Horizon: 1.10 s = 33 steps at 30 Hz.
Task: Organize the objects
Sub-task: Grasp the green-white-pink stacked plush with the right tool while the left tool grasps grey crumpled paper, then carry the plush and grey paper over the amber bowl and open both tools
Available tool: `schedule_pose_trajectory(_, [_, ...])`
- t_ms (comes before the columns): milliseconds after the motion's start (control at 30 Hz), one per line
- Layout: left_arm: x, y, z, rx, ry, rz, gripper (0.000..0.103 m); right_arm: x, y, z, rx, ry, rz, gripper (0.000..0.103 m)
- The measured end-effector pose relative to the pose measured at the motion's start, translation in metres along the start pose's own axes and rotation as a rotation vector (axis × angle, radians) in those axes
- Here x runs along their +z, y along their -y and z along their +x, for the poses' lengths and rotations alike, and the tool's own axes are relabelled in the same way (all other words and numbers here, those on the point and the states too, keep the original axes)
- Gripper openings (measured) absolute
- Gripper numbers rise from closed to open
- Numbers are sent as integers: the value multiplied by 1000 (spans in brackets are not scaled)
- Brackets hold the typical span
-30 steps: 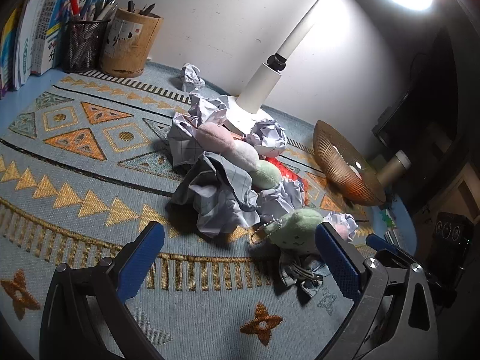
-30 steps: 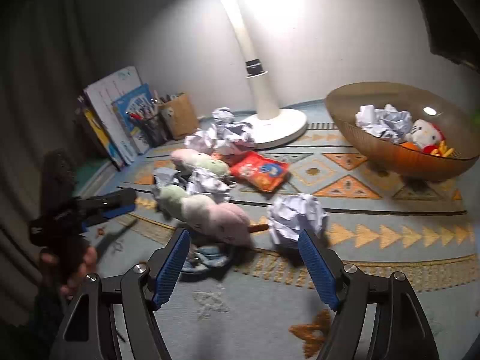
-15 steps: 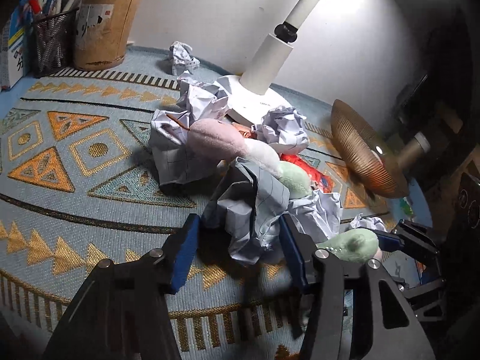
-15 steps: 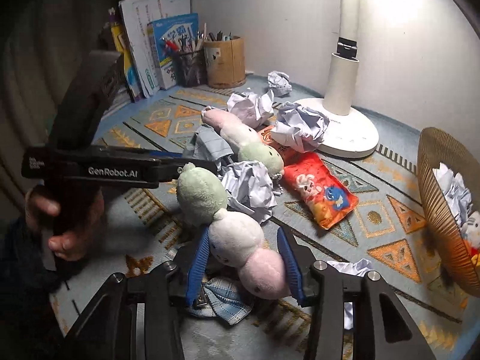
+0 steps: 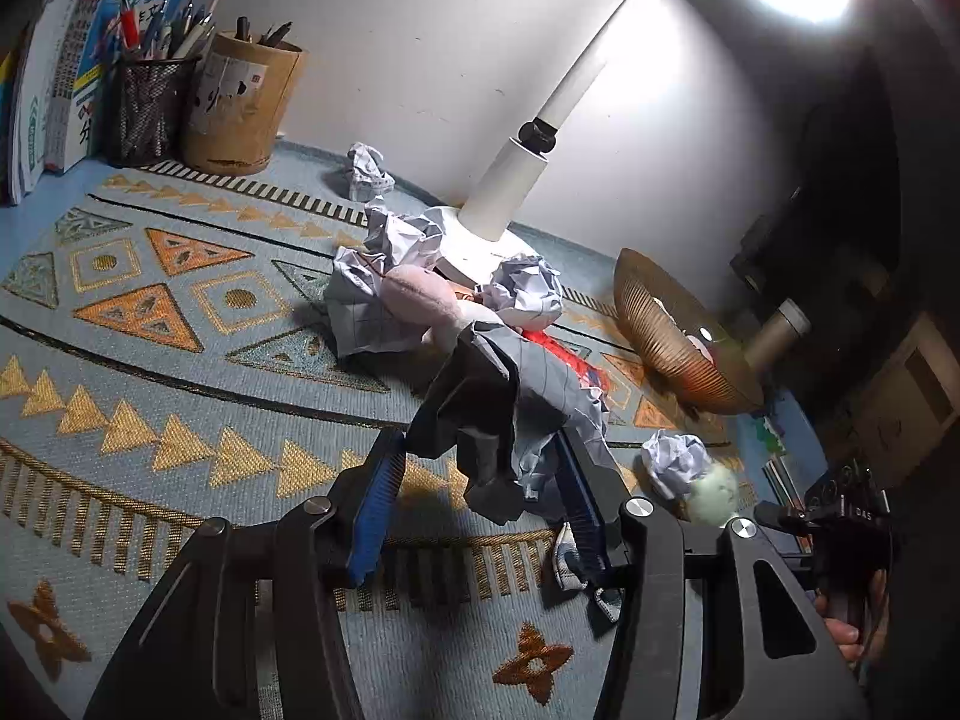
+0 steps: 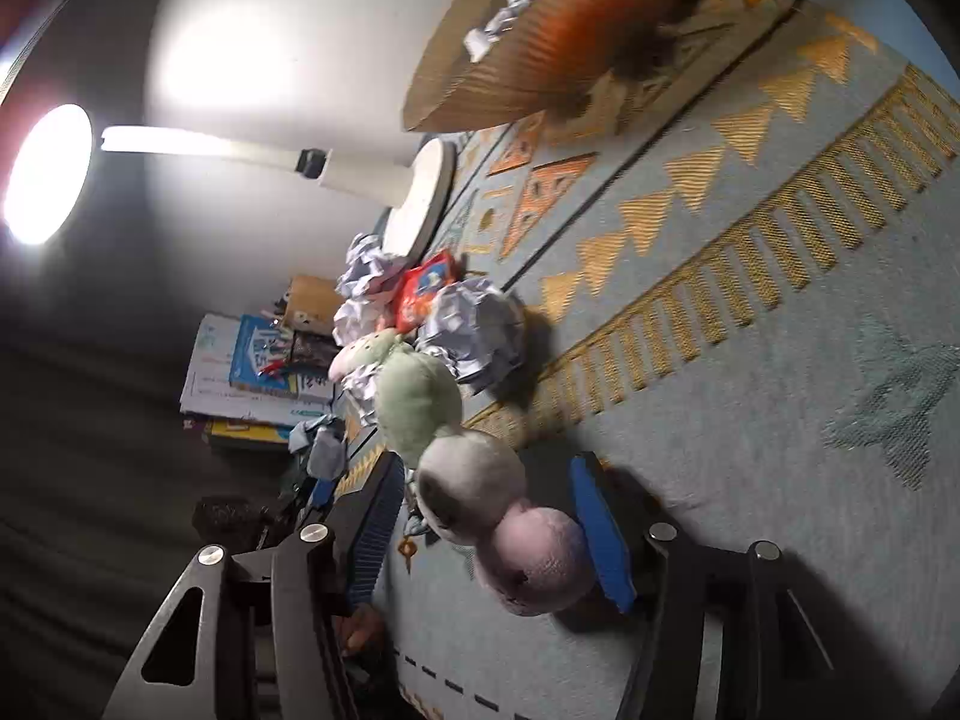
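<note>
My left gripper (image 5: 480,450) is shut on a crumpled sheet of grey squared paper (image 5: 498,408) and holds it above the patterned mat (image 5: 180,360). In the right wrist view the picture is rolled on its side. There my right gripper (image 6: 489,468) holds a plush toy (image 6: 474,480) made of a green, a white and a pink ball. The pink ball presses on one blue pad (image 6: 600,540), and the jaws are opening slightly. The ribbed brown bowl (image 5: 678,336) (image 6: 540,48) stands at the mat's far right with paper balls inside.
A white lamp base (image 5: 480,240) stands behind the pile, which holds another plush (image 5: 420,294), paper balls (image 5: 528,294) and a red snack packet (image 6: 426,288). One loose paper ball (image 5: 675,459) lies near the bowl. Pen holders (image 5: 240,108) and books (image 5: 54,60) line the back left.
The left gripper closed on the grey crumpled paper and raised it off the pile. The right gripper closed around the three-ball plush, then rolled onto its side with it.
</note>
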<state>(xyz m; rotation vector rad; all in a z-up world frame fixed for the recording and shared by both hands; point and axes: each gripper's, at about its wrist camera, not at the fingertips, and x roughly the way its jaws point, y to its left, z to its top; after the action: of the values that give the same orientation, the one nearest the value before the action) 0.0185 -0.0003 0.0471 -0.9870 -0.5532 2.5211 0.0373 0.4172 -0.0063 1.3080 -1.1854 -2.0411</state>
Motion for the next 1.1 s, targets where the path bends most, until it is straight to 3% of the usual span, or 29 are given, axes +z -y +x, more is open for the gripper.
schedule_pose_trajectory(33, [0, 1, 2, 7, -10, 5, 48, 2, 0, -6, 14, 33, -30, 58])
schedule_pose_trajectory(67, [-1, 1, 3, 16, -16, 10, 48, 1, -5, -13, -23, 76, -85, 70])
schedule_pose_trajectory(133, [-2, 2, 5, 26, -23, 19, 48, -6, -22, -22, -227, 170, -222, 86])
schedule_pose_trajectory(200, [-2, 3, 4, 32, -17, 24, 50, -20, -45, -18, -309, 179, -383, 95])
schedule_pose_trajectory(300, [-2, 4, 1, 48, 0, 29, 50, -43, -75, 6, -346, 123, -569, 96])
schedule_pose_trajectory(367, [-2, 4, 0, 55, 4, 32, 50, -59, -86, 19, -462, 141, -701, 95])
schedule_pose_trajectory(433, [-2, 5, 1, 61, 4, 38, 50, -70, -91, 37, -560, 118, -811, 87])
schedule_pose_trajectory(500, [-3, 7, 2, 64, 1, 47, 50, -75, -88, 48, -606, 79, -866, 66])
schedule_pose_trajectory(533, [-3, 7, 2, 63, -1, 51, 50, -75, -85, 55, -623, 62, -873, 60])
schedule_pose_trajectory(600, [-4, 9, 3, 64, -2, 60, 50, -72, -80, 57, -627, 75, -873, 58])
schedule_pose_trajectory(700, [-5, 11, 1, 71, 6, 72, 50, -69, -79, 42, -541, 106, -835, 53])
schedule_pose_trajectory(767, [-5, 14, -2, 73, 19, 81, 50, -66, -81, 21, -485, 165, -797, 53])
schedule_pose_trajectory(867, [-1, 31, -3, 88, 38, 115, 50, -48, -79, -9, -481, 291, -754, 54])
schedule_pose_trajectory(933, [0, 45, -5, 57, 54, 104, 50, -31, -70, -18, -474, 359, -742, 54])
schedule_pose_trajectory(1033, [-8, 67, 3, 24, 52, 69, 50, -14, -57, -19, -485, 347, -643, 54])
schedule_pose_trajectory(1100, [-17, 82, 10, -11, 52, 56, 50, -17, -59, -23, -491, 386, -654, 54])
